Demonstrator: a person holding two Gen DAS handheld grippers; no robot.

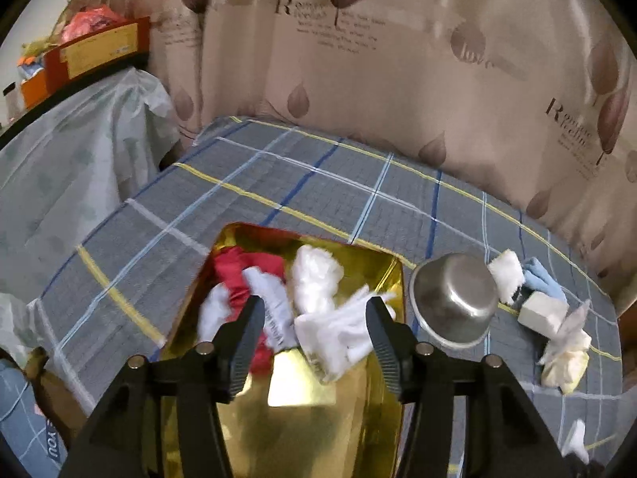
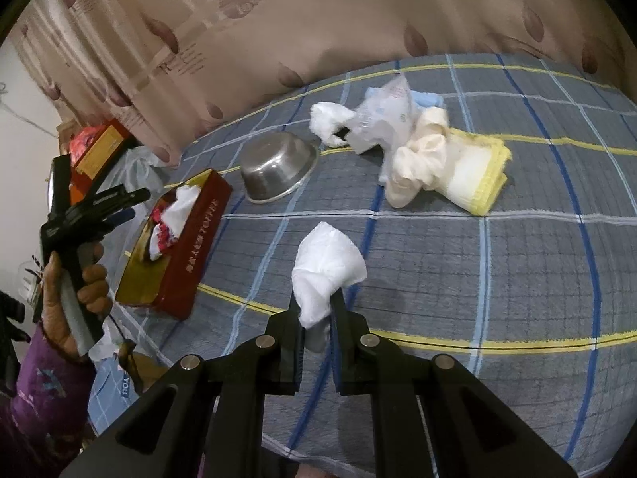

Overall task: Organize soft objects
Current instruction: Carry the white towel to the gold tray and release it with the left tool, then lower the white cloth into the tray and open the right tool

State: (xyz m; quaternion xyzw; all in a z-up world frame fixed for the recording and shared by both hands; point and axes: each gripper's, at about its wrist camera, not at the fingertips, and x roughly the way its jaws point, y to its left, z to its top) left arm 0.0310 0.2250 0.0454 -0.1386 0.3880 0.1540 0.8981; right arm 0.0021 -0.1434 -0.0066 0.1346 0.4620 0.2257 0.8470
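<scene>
My left gripper [image 1: 314, 318] is open and empty above a red box with a gold lining [image 1: 382, 275]. In the box lie a red cloth [image 1: 239, 267], a white fluffy piece [image 1: 316, 275] and white cloths [image 1: 338, 334]. My right gripper [image 2: 316, 310] is shut on a white cloth [image 2: 326, 263] and holds it above the plaid bed cover [image 2: 497, 279]. The box [image 2: 187, 255] lies to the left in the right wrist view, with the left gripper [image 2: 119, 203] beside it. A pile of soft things lies farther back: a cream cloth [image 2: 418, 163], a yellow-edged towel [image 2: 477, 175], a plastic bag [image 2: 382, 119] and a white fluffy piece [image 2: 326, 119].
A steel bowl [image 1: 454, 298] lies tipped on the bed right of the box; it also shows in the right wrist view [image 2: 278, 167]. A printed curtain [image 1: 358, 59] hangs behind the bed. Boxes [image 1: 91, 47] stand on a covered stand [image 1: 59, 167] at the left.
</scene>
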